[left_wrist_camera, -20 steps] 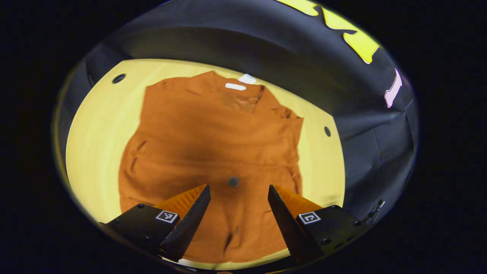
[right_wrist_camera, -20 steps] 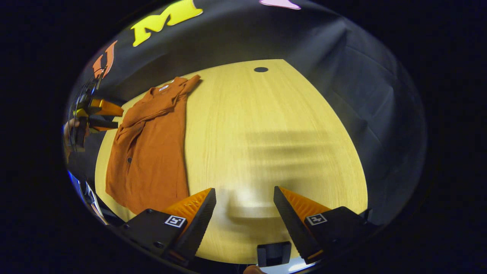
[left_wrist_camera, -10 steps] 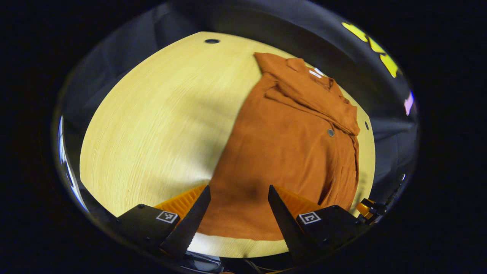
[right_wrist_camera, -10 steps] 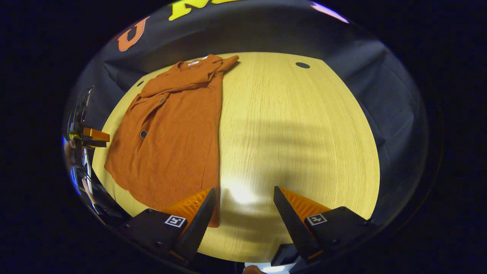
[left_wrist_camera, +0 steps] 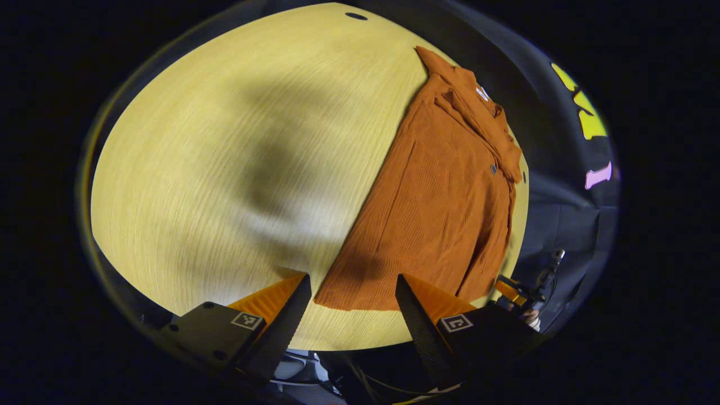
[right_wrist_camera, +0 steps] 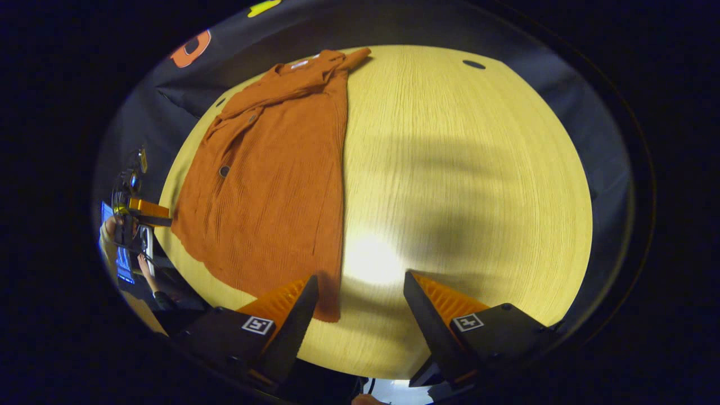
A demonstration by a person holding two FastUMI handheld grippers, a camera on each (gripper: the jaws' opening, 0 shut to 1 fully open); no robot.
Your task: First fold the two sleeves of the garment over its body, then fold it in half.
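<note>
Orange button shirt (left_wrist_camera: 444,214) flat on table (left_wrist_camera: 225,169), sleeves over body, long axis hem-near to collar-far; hem corner between spread fingers of left hand-held gripper (left_wrist_camera: 351,306), just left of right hand-held gripper (right_wrist_camera: 360,315), likewise released, gripping nothing.

Light: bright overhead, warm; table (right_wrist_camera: 478,169) lit strong, wall (right_wrist_camera: 607,185) dark.
Glare: pale hot spot on table near front edge in right gripper view, just beside shirt (right_wrist_camera: 270,185) hem.
Shadows: big soft dark patches across table (left_wrist_camera: 225,169) in both views; small shadow on shirt (left_wrist_camera: 444,208) hem in left gripper view.
Blur: wood grain smeared in left gripper view; right gripper view sharper.
Distortion: heavy fisheye, table edges bulge, rim detail squeezed & dim.
</note>
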